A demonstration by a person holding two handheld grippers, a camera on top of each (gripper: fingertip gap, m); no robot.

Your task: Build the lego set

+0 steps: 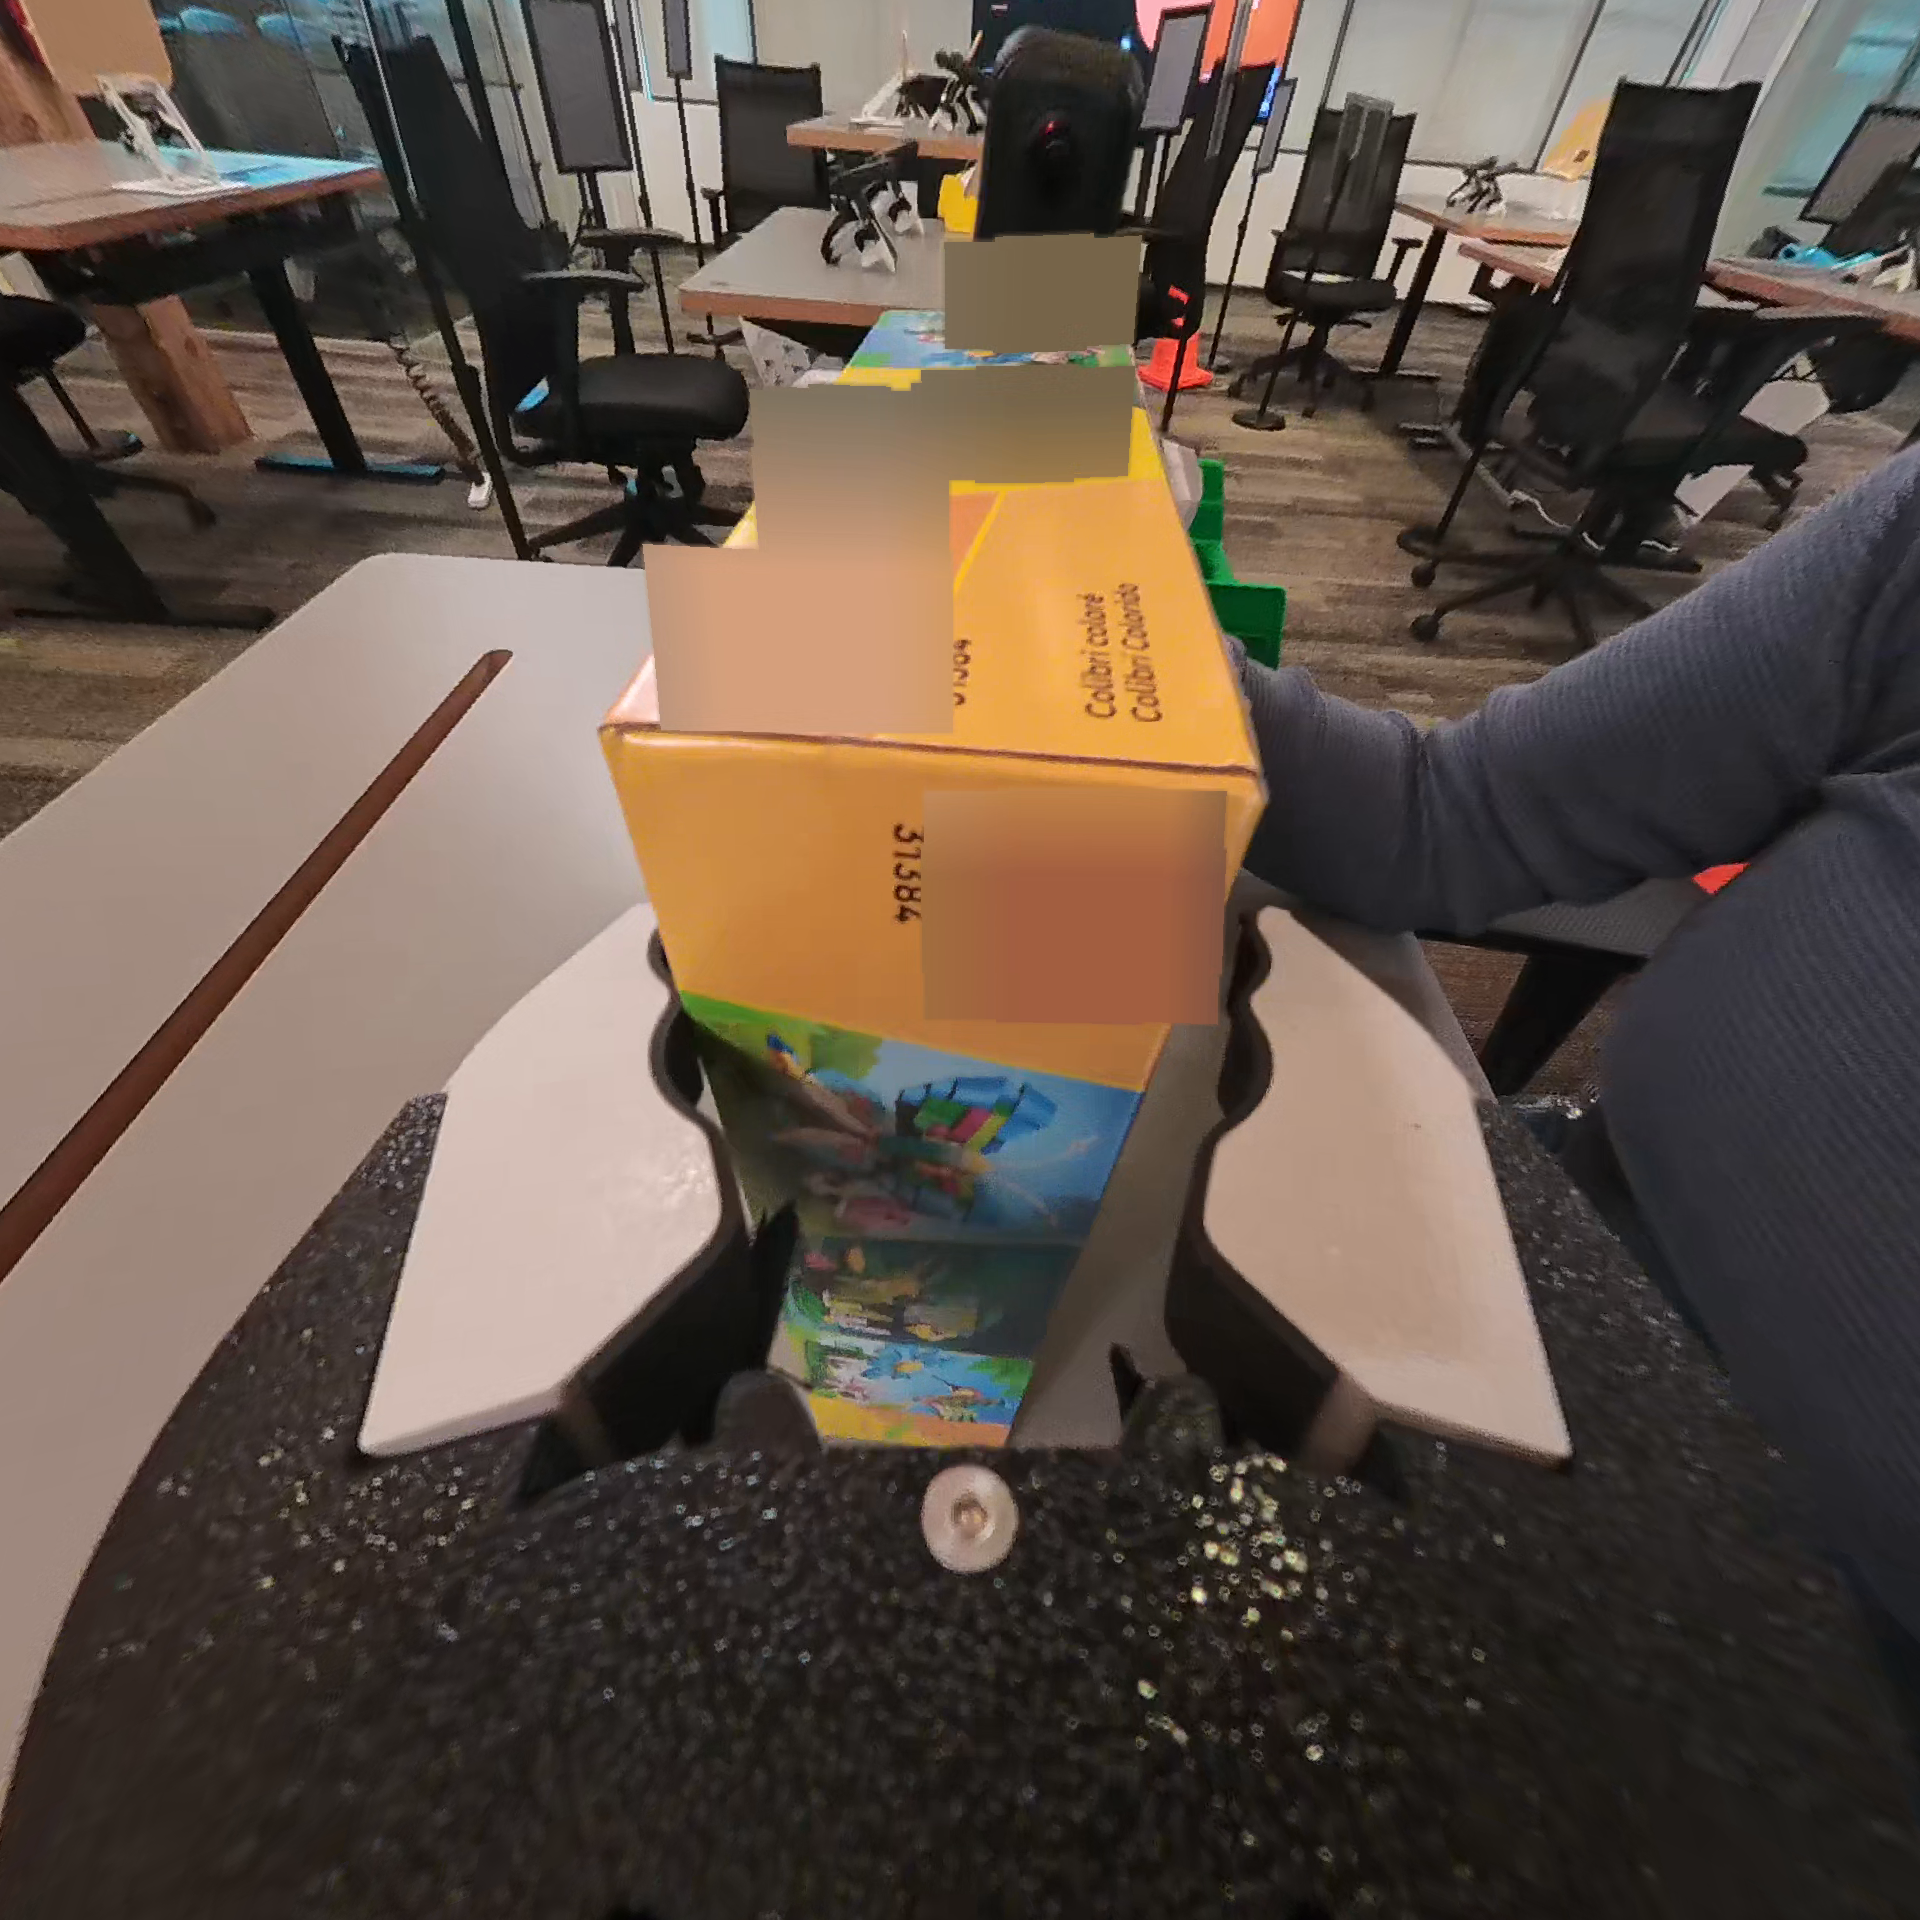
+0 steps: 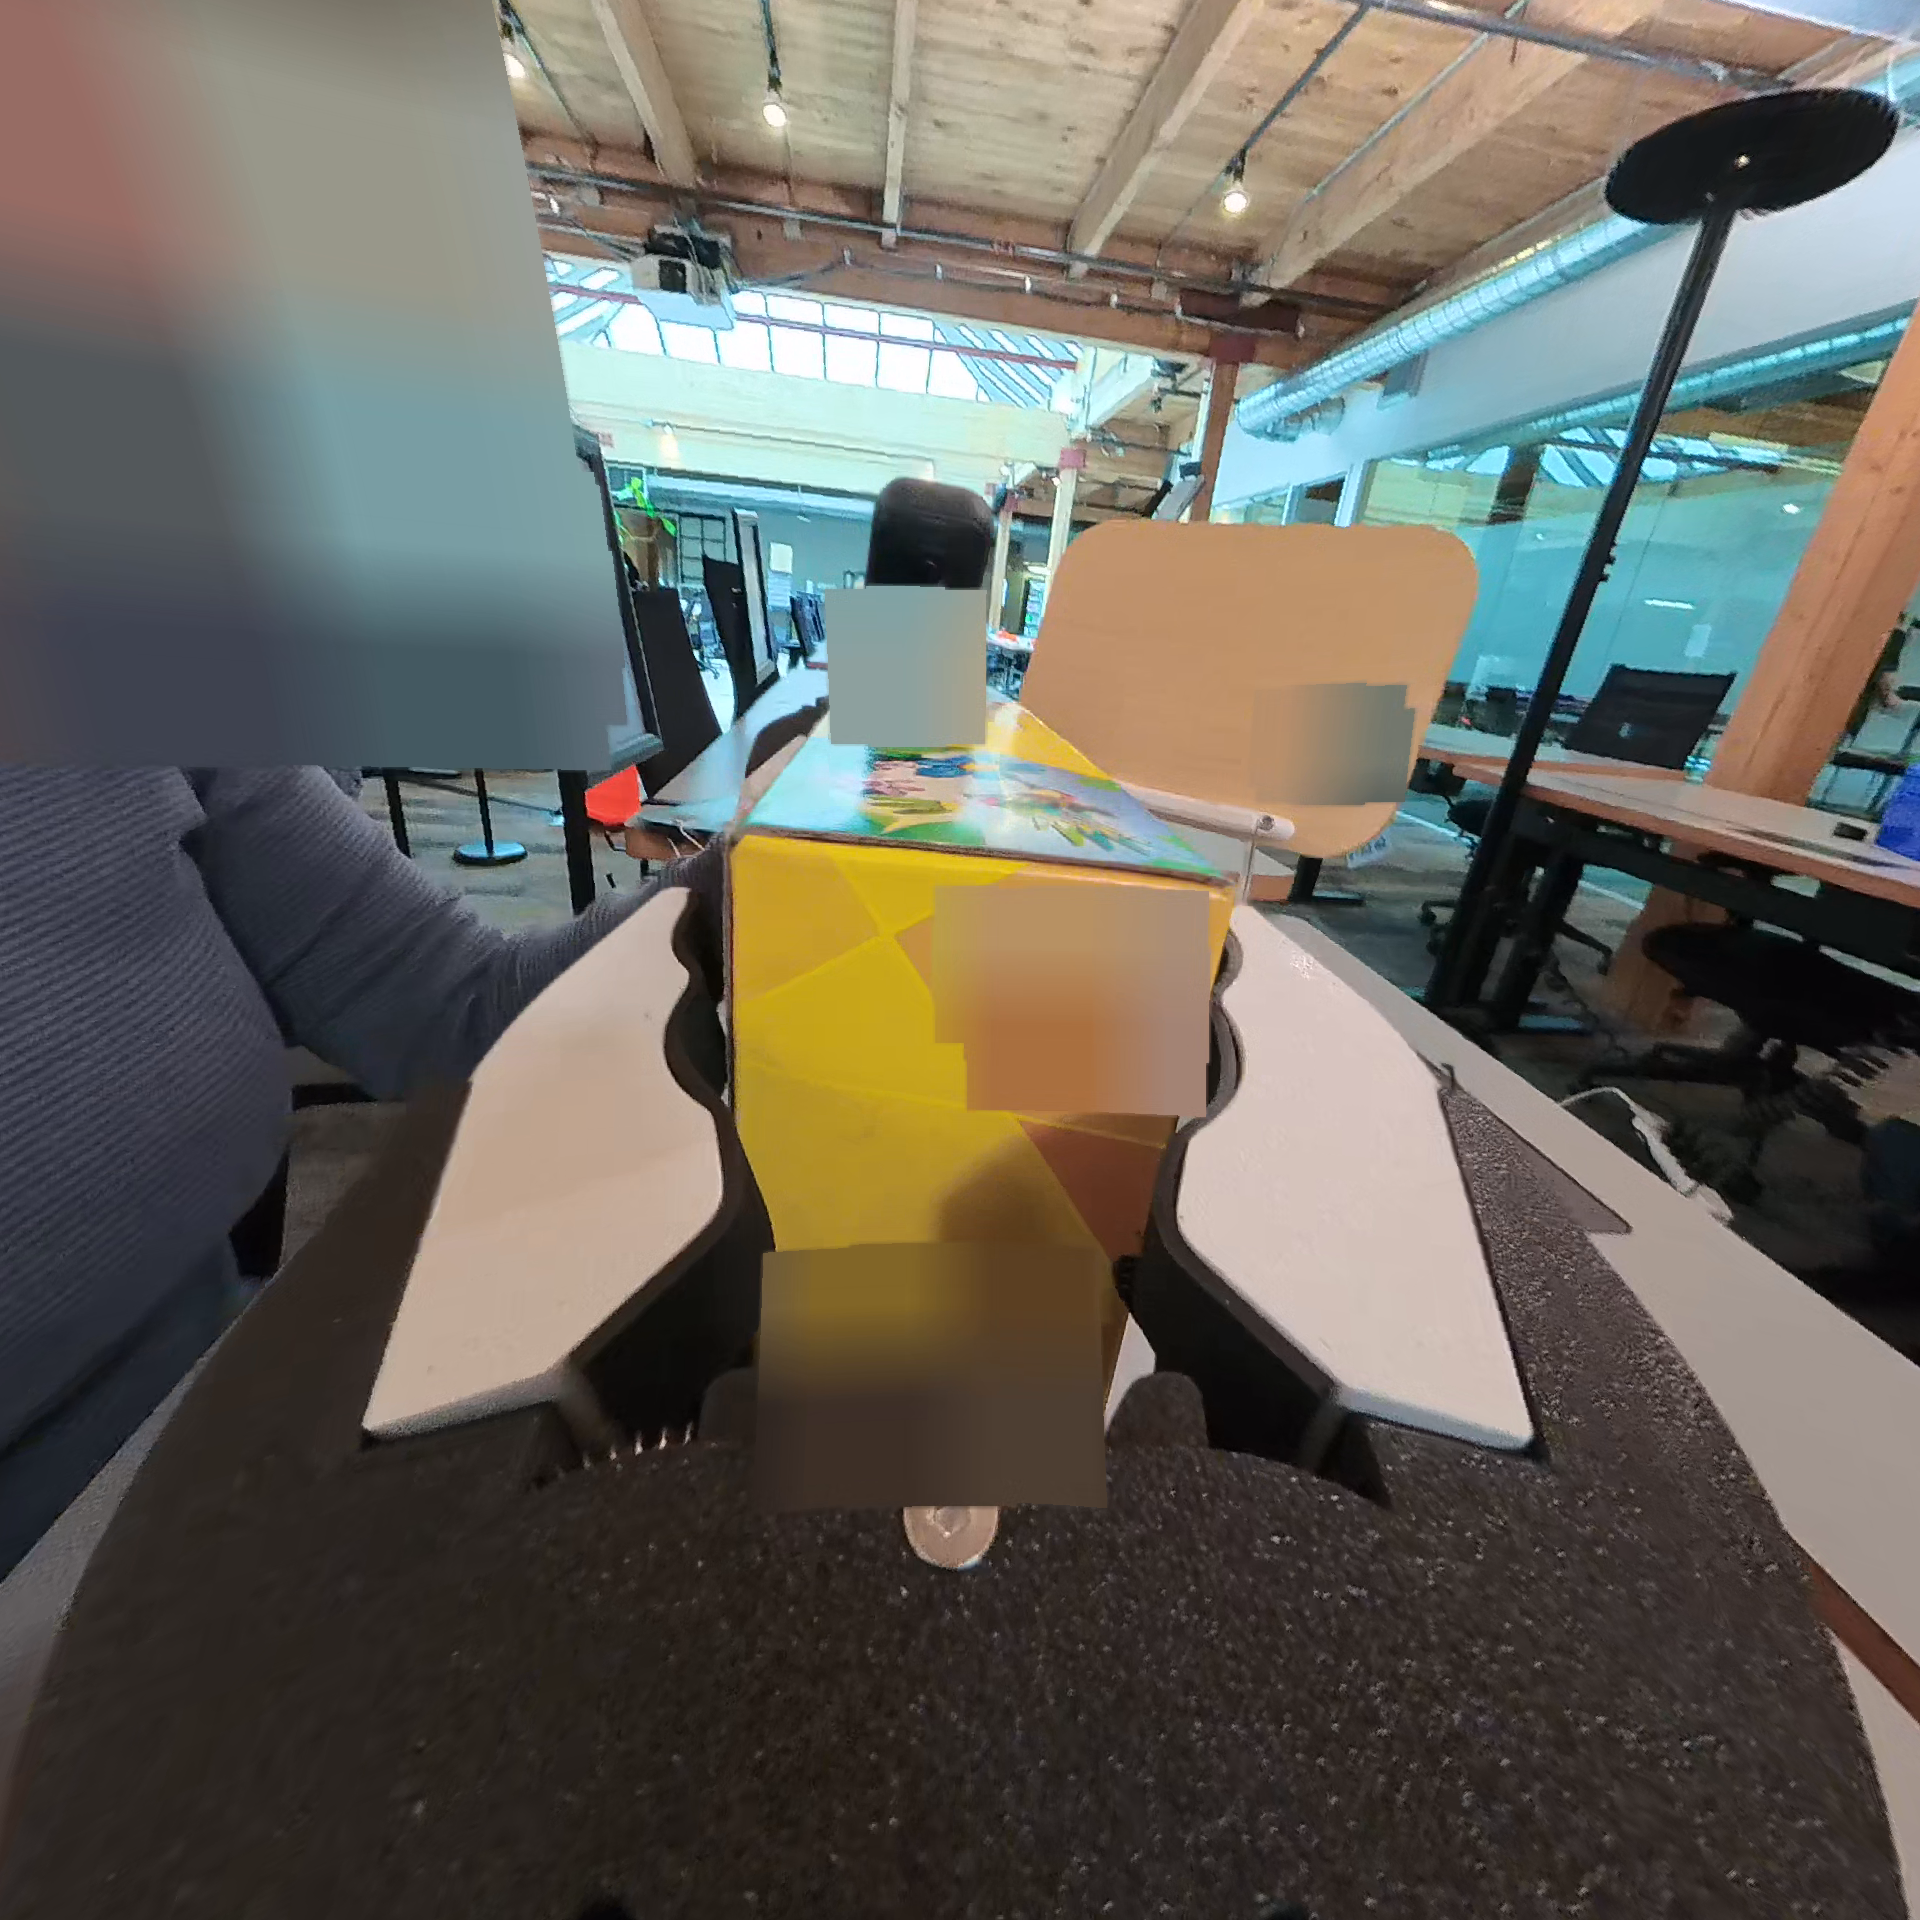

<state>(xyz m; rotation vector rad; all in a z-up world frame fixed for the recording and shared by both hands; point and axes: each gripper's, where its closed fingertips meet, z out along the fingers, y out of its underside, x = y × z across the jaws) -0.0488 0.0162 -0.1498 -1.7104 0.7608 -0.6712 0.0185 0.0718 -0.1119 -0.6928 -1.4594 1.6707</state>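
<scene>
Both grippers, left [image 1: 951, 1049] and right [image 2: 961, 1023], have their fingers clamped on opposite ends of the yellow lego box [image 1: 935, 852], held above the grey surface [image 1: 239, 831]. Its flap [image 2: 1247, 665] stands open; office chairs [image 1: 613, 395] behind.

box [image 1: 935, 862] contents hidden | green part [image 1: 1242, 597] mostly behind box
</scene>
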